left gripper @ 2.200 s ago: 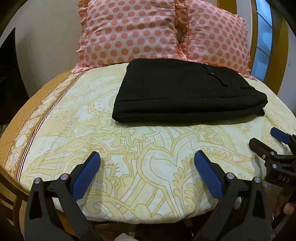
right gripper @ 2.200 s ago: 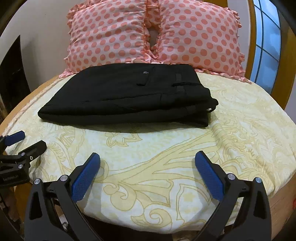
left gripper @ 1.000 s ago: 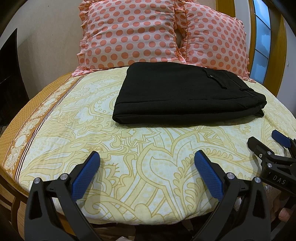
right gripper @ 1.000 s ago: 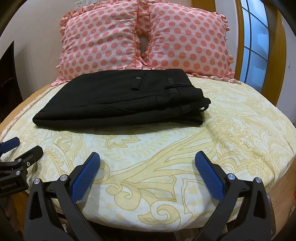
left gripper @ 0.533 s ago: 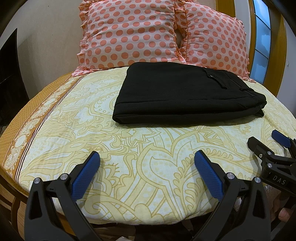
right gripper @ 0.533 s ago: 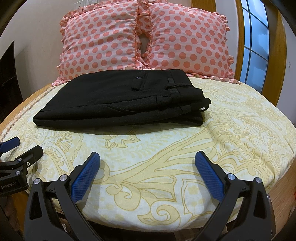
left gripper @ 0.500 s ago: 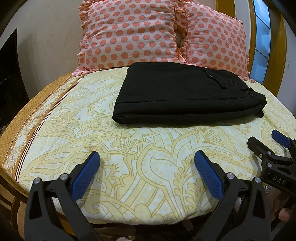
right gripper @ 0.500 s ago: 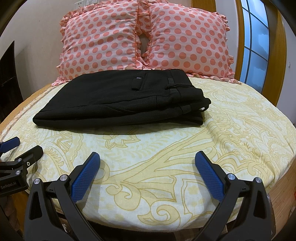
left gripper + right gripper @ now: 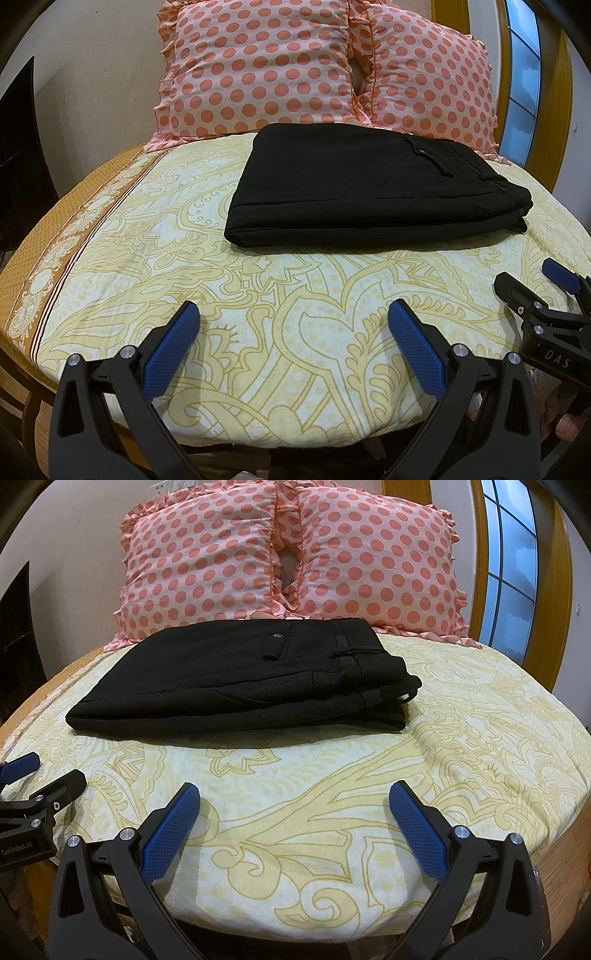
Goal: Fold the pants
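Observation:
The black pants point(image 9: 362, 188) lie folded into a flat rectangle on the bed, just in front of the pillows; they also show in the right wrist view point(image 9: 243, 679), waistband to the right. My left gripper point(image 9: 293, 325) is open and empty, held low over the near edge of the bed, well short of the pants. My right gripper point(image 9: 295, 805) is open and empty, likewise near the front edge. Each gripper shows at the side of the other's view: the right gripper point(image 9: 532, 284) and the left gripper point(image 9: 48, 775).
The bed has a yellow patterned sheet point(image 9: 184, 258) with an orange border on the left. Two pink polka-dot pillows point(image 9: 207, 565) point(image 9: 373, 561) stand against the wall behind the pants. A wood-framed window point(image 9: 513, 561) is at the right.
Both grippers drew back slightly from the bed over the first second, then held still. The pants have not moved.

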Demonstrator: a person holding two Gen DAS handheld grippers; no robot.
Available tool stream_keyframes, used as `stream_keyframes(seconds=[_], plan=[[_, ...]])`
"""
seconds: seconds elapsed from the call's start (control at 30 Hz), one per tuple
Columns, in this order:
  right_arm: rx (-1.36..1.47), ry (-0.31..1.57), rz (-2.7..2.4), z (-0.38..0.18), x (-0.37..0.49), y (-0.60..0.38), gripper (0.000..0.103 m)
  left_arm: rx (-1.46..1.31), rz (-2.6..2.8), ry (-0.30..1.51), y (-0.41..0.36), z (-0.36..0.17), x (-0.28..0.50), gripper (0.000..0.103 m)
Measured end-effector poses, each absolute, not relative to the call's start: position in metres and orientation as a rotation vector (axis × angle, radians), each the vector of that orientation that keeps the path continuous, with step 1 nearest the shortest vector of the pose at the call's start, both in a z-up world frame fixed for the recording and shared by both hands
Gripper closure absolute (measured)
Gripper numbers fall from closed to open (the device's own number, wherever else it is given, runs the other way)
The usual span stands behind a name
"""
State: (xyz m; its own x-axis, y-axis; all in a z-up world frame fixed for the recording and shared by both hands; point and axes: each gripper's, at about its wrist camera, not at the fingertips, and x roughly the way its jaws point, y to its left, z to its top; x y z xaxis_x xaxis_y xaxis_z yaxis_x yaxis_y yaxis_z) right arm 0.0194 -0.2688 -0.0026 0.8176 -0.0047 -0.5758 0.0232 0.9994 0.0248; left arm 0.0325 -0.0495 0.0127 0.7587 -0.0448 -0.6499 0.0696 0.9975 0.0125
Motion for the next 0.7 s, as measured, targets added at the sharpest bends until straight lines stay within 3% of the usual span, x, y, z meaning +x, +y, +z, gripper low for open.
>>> stream_keyframes(seconds=[0.7], plan=[[0.032,0.613,-0.016,-0.0025,0.0194,-0.2683,0.001,0.035,-0.060,0.709,-0.0506,0.0117,0.0325,0.002]])
